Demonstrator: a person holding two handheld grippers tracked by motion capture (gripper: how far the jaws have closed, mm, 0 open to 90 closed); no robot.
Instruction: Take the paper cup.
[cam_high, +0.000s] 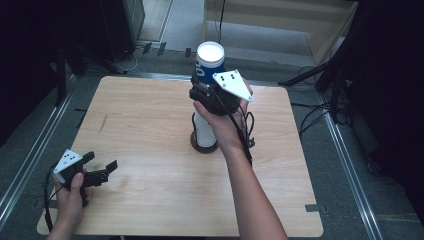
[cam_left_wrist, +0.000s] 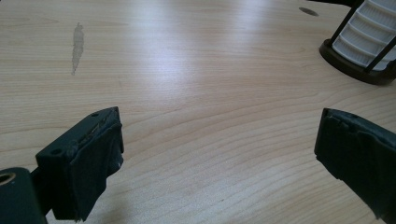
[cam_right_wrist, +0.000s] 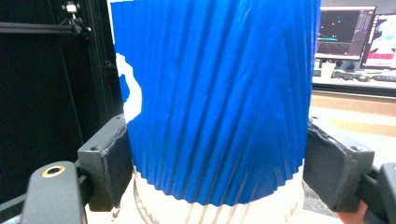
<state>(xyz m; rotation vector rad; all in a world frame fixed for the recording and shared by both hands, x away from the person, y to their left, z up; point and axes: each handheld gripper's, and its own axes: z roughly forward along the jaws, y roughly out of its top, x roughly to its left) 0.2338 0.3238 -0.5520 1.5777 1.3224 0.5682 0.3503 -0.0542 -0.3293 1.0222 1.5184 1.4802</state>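
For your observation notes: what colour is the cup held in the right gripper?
The cup is blue with a white mark and white inside; the right gripper view shows it best.

Cup (cam_high: 210, 61) atop the cup stack (cam_high: 204, 131) mid-table (cam_high: 150, 130), left tool (cam_high: 102, 167) near the front-left corner.

No legible text; blue cup (cam_right_wrist: 215, 98) bears white mark, unreadable.
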